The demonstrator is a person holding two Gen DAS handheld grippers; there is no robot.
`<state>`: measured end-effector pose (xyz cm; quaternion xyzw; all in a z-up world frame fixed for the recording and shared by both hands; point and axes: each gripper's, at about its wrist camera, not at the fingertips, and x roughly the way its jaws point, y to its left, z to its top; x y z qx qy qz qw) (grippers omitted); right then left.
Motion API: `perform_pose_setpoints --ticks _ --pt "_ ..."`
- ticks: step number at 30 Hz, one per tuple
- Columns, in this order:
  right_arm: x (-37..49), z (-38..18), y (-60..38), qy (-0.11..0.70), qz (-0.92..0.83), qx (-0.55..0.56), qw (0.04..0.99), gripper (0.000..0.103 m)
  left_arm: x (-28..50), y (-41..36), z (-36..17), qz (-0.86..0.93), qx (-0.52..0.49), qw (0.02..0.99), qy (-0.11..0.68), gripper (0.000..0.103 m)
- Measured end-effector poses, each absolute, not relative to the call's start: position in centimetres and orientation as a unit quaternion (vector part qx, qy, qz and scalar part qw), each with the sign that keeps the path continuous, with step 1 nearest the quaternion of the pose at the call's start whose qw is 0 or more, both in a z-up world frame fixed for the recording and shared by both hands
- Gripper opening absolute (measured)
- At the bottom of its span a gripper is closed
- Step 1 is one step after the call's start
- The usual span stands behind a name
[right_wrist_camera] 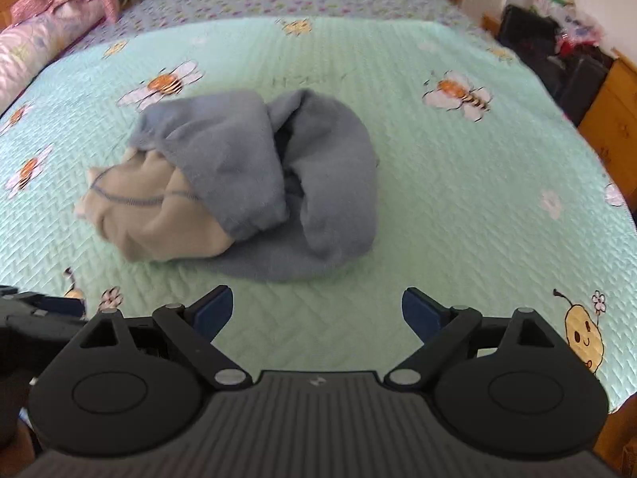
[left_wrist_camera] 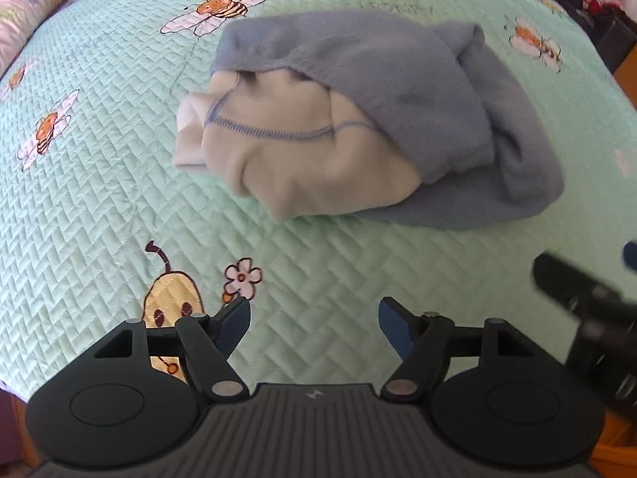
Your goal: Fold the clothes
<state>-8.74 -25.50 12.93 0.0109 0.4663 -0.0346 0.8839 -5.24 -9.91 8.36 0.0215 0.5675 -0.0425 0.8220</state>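
A blue garment with a cream lining lies bunched in a loose heap on the mint quilted bedspread. Its cream inside, with blue stitching, shows at the left. The same garment sits left of centre in the right wrist view. My left gripper hovers over bare quilt on the near side of the heap, open with nothing between its fingers. My right gripper is also open and empty, short of the garment. The right gripper's dark body shows at the right edge of the left wrist view.
The bedspread carries bee, flower and pear prints. Pink and lilac bedding is piled at the far left. Dark bags and a wooden cabinet stand along the bed's right side.
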Motion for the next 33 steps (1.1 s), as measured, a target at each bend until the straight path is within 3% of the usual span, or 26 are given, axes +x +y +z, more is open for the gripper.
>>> perform_pose_setpoints --ticks 8,19,21,23,26,33 --pt "-8.8 14.0 -26.1 0.480 -0.033 0.006 0.877 0.092 -4.9 -11.1 10.5 -0.033 0.018 0.831 0.555 0.074" --pt "-9.6 13.2 -26.9 0.488 -0.008 0.014 0.873 0.092 -6.9 -11.4 8.6 -0.038 0.035 0.820 0.569 0.074" --pt "-10.4 14.0 -26.7 0.457 0.010 0.029 0.889 0.089 -7.6 -10.7 7.8 -0.039 0.040 0.819 0.572 0.074" --pt "-12.3 15.9 -26.8 0.376 0.030 0.052 0.925 0.089 -8.3 -9.7 7.0 -0.042 0.037 0.818 0.572 0.074" --pt "-14.7 17.6 -27.2 0.248 0.060 0.065 0.965 0.103 -8.9 -8.1 6.2 -0.043 0.016 0.820 0.571 0.074" --pt "-10.4 13.5 -25.8 0.302 0.055 -0.023 0.952 0.096 -8.3 -6.4 5.8 -0.034 0.000 0.823 0.567 0.074"
